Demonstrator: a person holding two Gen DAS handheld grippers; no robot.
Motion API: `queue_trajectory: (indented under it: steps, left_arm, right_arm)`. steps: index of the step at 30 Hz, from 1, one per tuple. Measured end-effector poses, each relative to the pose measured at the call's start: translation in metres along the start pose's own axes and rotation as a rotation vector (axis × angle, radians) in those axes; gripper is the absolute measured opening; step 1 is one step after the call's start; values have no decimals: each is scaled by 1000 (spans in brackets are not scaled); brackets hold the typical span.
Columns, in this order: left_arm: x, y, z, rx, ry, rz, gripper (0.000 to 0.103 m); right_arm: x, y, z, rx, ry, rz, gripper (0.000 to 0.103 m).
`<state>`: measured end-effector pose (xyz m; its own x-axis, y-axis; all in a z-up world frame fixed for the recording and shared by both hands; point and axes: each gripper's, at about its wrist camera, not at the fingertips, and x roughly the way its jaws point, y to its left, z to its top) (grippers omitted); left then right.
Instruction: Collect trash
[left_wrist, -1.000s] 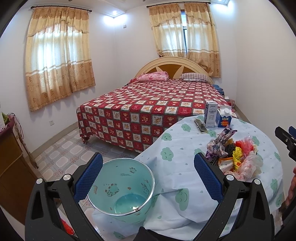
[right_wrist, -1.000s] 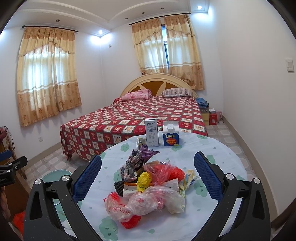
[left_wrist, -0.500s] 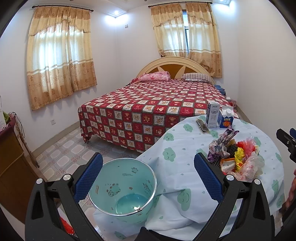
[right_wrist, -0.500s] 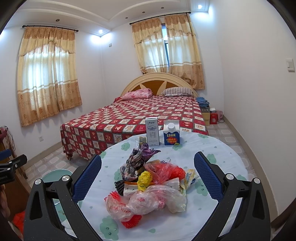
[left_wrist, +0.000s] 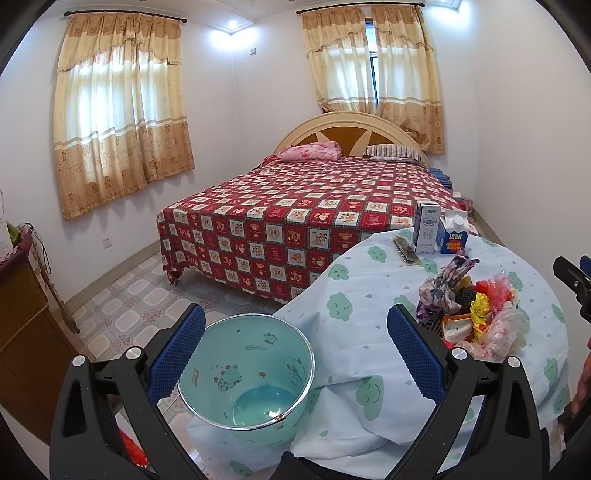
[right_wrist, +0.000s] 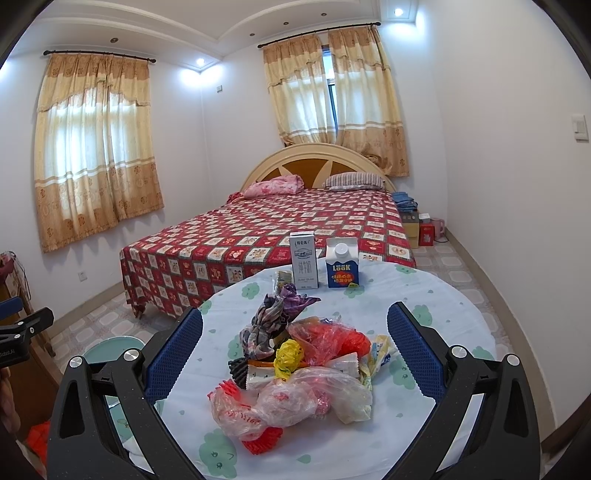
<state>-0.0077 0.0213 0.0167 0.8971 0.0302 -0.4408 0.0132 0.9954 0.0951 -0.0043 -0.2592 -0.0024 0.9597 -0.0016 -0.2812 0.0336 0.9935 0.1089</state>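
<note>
A heap of trash (right_wrist: 295, 373) lies on the round table (right_wrist: 436, 295): plastic bags, wrappers, a knotted cloth, red netting. It also shows in the left wrist view (left_wrist: 476, 314) at the right. A teal bin (left_wrist: 247, 373) stands on the floor by the table's left edge; its rim shows in the right wrist view (right_wrist: 110, 347). My left gripper (left_wrist: 295, 354) is open and empty above the bin and the hanging tablecloth. My right gripper (right_wrist: 295, 354) is open and empty, just short of the heap.
Two cartons stand at the table's far edge, a white one (right_wrist: 304, 260) and a blue one (right_wrist: 341, 264), with a dark wrapper (left_wrist: 406, 251) beside them. A bed (right_wrist: 280, 229) lies beyond. A wooden cabinet (left_wrist: 22, 314) stands at the left.
The left wrist view has shifted slightly, so the bin and table sit a little further right. The right gripper has barely moved. Both stay open.
</note>
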Motion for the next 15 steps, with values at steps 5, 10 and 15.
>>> queue_trajectory:
  steps: [5, 10, 15]
  left_arm:
    - [0, -1, 0, 2, 0, 0, 97]
    - [1, 1, 0, 1, 4, 0, 97]
    - [5, 3, -2, 2, 11, 5, 97]
  right_arm:
    - [0, -1, 0, 0, -1, 0, 98]
    - [1, 1, -2, 1, 3, -1, 98]
    - [4, 1, -7, 4, 10, -4, 98]
